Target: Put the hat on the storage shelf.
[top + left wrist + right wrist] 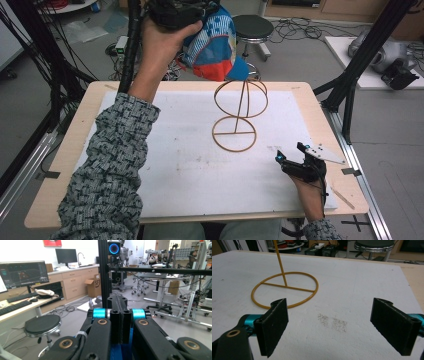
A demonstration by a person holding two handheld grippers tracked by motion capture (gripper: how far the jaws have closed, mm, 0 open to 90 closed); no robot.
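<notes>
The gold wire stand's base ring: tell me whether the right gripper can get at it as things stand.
Probably yes. The right gripper rests on the white mat with its jaws wide open, facing the gold wire stand, whose base ring lies flat. Nothing stands on the mat between them.

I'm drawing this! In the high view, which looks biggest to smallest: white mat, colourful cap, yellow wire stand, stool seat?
1. White mat.
2. Colourful cap and yellow wire stand look alike; cap's nearer the camera.
3. Stool seat.
</notes>
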